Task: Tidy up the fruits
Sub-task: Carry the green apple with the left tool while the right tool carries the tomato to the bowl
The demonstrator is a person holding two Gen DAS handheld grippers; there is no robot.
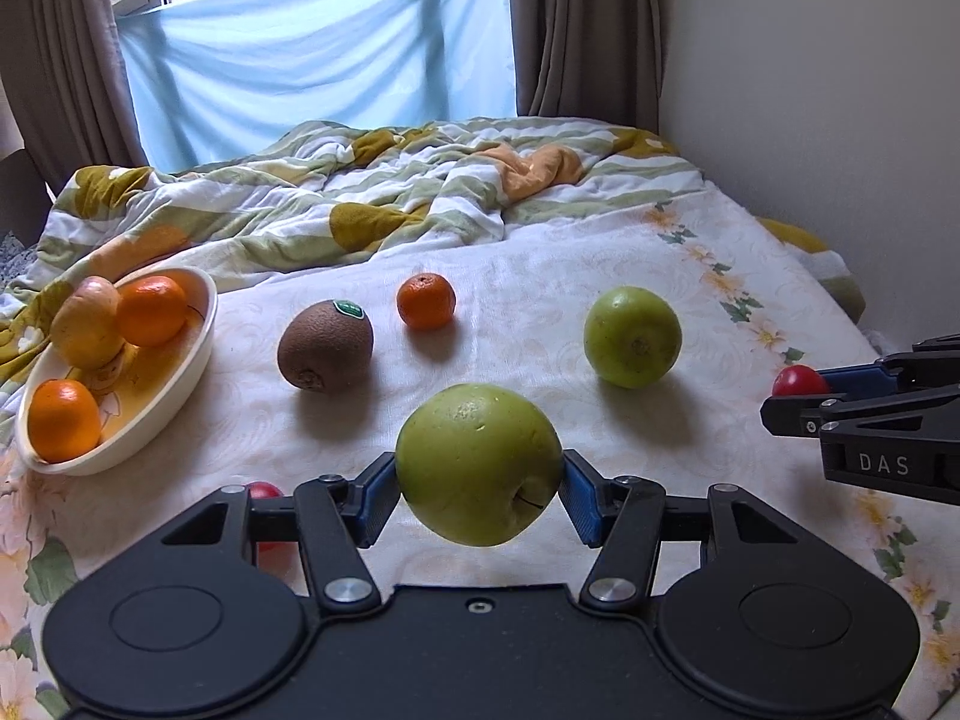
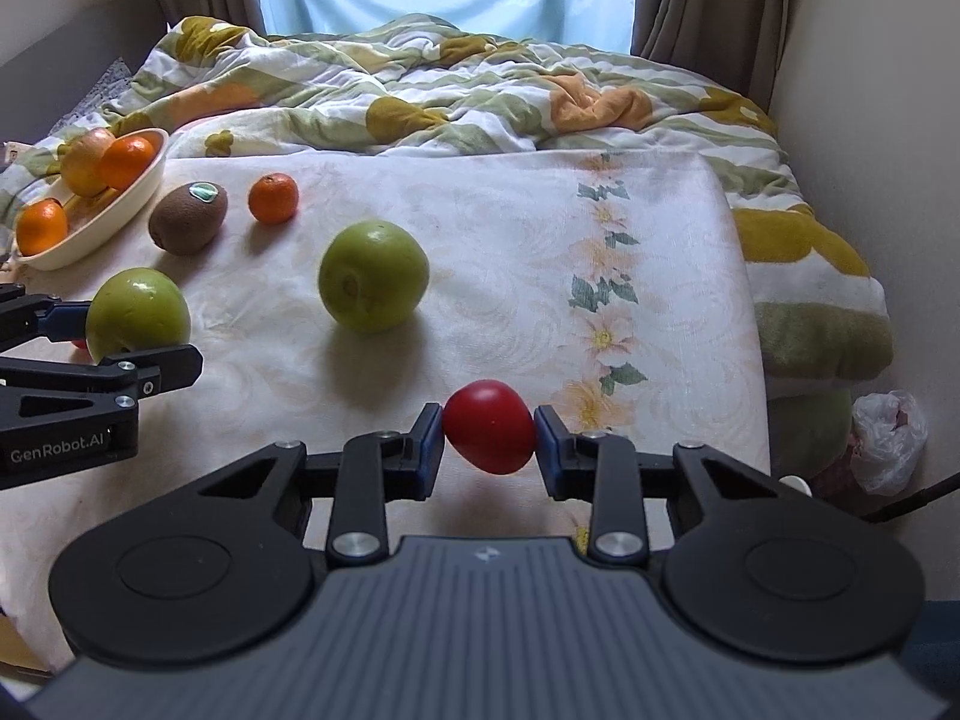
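The bed [image 1: 540,276] has a pale flower sheet, and a rumpled blanket [image 1: 360,192] lies at its far end, under the window. All places here go by the bowl [image 1: 180,372], which sits on the bed's left side, against the blanket.

In the bowl are two oranges [image 1: 150,311] and one yellowish fruit [image 1: 87,321]; one orange sits at the near end of the bowl.

The left gripper [image 1: 479,489] pinches a green apple [image 1: 477,462] between its blue fingers [image 1: 375,498], in the air, to the right of the bowl and nearer the camera. A second green apple [image 1: 633,336] lies on the sheet, far to the right of the bowl.

A brown kiwi [image 1: 325,345] with a green sticker lies just right of the bowl. A small orange [image 1: 426,300] lies just past the kiwi, farther from the bowl.

The right gripper [image 2: 489,435] is far right of the bowl, well away from it. Its fingers [image 2: 429,438] press on both sides of a small red fruit [image 2: 489,426], which is just above the sheet.

Another little red fruit [image 1: 264,491] peeks out behind the left gripper, near the bowl's near end.
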